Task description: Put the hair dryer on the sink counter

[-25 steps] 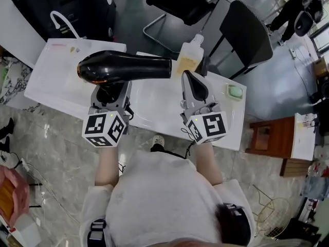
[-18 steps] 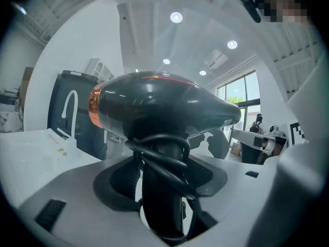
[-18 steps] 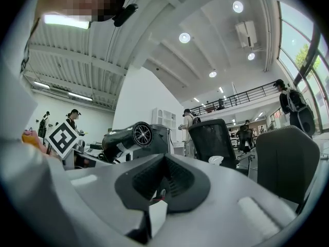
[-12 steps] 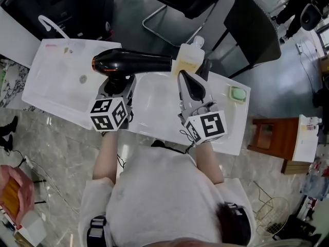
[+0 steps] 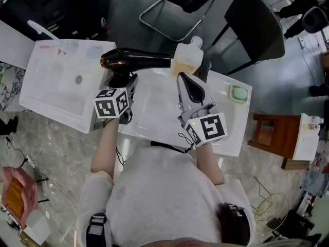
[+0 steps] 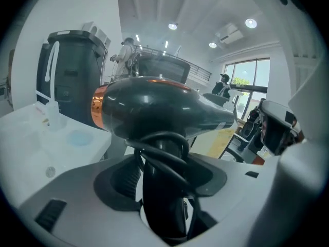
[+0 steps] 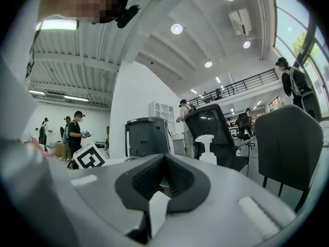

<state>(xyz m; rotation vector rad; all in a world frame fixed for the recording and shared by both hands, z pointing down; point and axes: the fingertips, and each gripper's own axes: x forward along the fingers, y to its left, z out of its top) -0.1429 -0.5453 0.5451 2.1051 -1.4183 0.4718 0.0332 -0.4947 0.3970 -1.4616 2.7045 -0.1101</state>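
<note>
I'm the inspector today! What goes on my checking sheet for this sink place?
Surface: white sink counter, drain hole in its left basin.
Job's things: black hair dryer held up, not set down.
Clutter: bottle of yellow liquid, green soap.
Grippers: left gripper shut on the dryer's handle; right gripper shut, empty.
Cables: cord wound round the handle.
Surroundings: black chairs, wooden stand, grey floor.
</note>
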